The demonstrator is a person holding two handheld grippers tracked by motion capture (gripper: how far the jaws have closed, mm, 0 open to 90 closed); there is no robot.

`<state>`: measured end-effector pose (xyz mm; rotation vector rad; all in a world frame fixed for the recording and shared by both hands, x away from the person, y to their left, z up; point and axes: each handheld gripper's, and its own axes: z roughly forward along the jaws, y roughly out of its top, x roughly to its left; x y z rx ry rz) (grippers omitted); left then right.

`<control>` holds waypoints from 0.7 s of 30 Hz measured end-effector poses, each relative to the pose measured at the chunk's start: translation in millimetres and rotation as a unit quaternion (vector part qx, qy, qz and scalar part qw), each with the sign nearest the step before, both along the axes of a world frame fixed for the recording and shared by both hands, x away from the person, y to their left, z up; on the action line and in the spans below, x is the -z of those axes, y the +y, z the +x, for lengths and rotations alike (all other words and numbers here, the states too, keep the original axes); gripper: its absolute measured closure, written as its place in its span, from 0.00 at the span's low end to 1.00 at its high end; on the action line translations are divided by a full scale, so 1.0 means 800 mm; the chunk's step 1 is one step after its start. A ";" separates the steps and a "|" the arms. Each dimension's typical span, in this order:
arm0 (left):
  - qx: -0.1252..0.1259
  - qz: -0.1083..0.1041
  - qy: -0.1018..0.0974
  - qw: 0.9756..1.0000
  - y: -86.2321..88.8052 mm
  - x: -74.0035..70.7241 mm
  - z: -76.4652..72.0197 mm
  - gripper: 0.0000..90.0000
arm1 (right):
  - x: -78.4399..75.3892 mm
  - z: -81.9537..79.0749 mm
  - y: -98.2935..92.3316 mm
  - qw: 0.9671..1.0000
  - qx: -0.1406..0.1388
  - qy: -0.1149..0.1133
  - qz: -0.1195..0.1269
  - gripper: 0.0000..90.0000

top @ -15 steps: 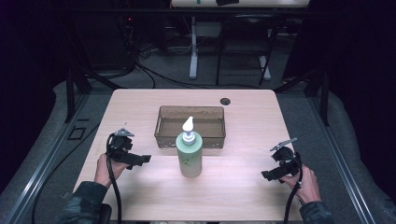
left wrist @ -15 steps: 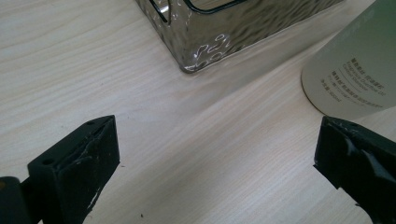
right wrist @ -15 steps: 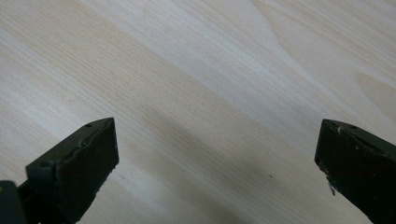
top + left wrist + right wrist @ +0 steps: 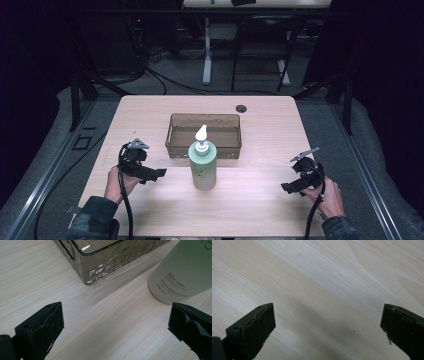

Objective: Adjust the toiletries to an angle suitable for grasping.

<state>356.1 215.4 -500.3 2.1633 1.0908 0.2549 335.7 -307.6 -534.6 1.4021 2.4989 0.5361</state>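
Two grippers sat low over a pale wood-grain desk, each held in one of the person's hands, and both had their black jaws spread wide with nothing between them. Ahead of the left gripper, just past its right jaw, stood a pale green bottle, a smooth rounded cylinder with a white pump top and small print near its base. Beyond the gap between those jaws and slightly to their left lay a smoky clear plastic bin, rectangular with rounded corners, its walls rippled like hammered glass and its rim darker. The bottle stood just beside the bin's near wall, apart from it. Between the jaws of the right gripper lay bare desk, streaked with fine grain. The jaws' inner faces looked matte and scuffed.
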 end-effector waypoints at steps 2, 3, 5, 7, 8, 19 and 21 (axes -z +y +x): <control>0.003 -0.003 -0.004 1.000 -0.003 -0.002 -0.002 0.00 | 0.000 0.000 0.000 1.000 0.000 0.000 0.000 0.00; 0.007 -0.005 -0.004 1.000 -0.005 -0.003 -0.004 0.00 | -0.001 0.000 0.000 1.000 -0.001 0.000 0.001 0.00; 0.009 -0.009 -0.007 1.000 -0.008 -0.004 -0.005 0.00 | -0.001 -0.001 0.000 1.000 0.001 -0.002 0.002 0.00; 0.024 -0.008 -0.010 1.000 -0.019 -0.006 -0.009 0.00 | 0.000 0.000 0.000 1.000 0.003 0.001 0.008 0.00; 0.030 -0.008 -0.011 0.999 -0.022 -0.007 -0.011 0.00 | 0.001 0.000 -0.001 1.000 0.002 0.001 0.005 0.00; 0.072 -0.026 -0.034 0.996 -0.061 -0.015 -0.028 0.00 | 0.001 0.001 -0.001 1.000 0.002 0.002 0.009 0.00; 0.075 -0.029 -0.045 0.996 -0.069 -0.018 -0.031 0.00 | 0.001 0.001 -0.001 1.000 0.001 0.002 0.008 0.00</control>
